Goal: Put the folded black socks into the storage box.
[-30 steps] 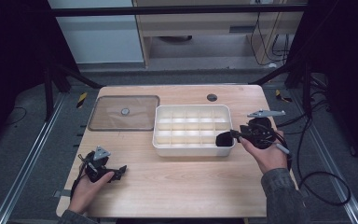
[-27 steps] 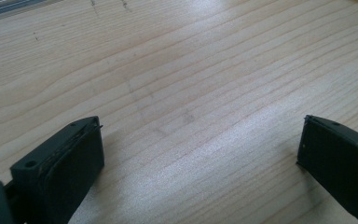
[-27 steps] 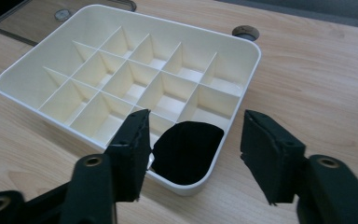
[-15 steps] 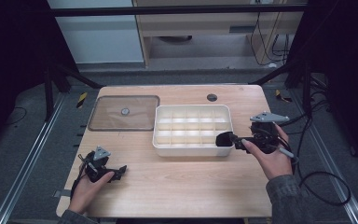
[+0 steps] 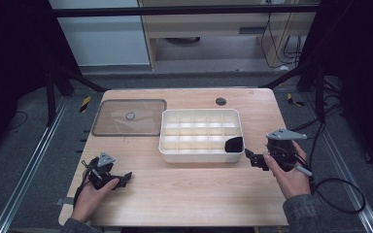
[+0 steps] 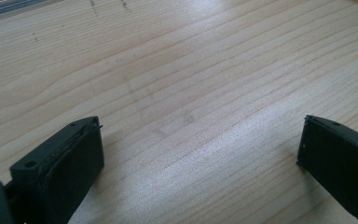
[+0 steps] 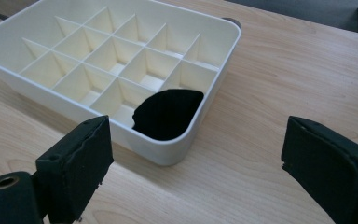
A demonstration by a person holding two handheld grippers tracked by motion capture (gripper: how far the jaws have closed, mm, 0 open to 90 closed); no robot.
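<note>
One black piece [image 7: 168, 114] lies dropped in the tray's [image 5: 201, 155] corner cell; right gripper [image 5: 252, 159] fingers, just opened, stand spread empty, as do the left gripper [image 5: 121, 178] fingers, so fetching another piece likely comes next.

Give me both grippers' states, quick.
Left gripper: open, holding nothing, over bare table.
Right gripper: fingers just opened, nothing between them; black item in tray.

Black thing [image 7: 168, 114] in tray [image 7: 205, 126] corner — identity unclear.
</note>
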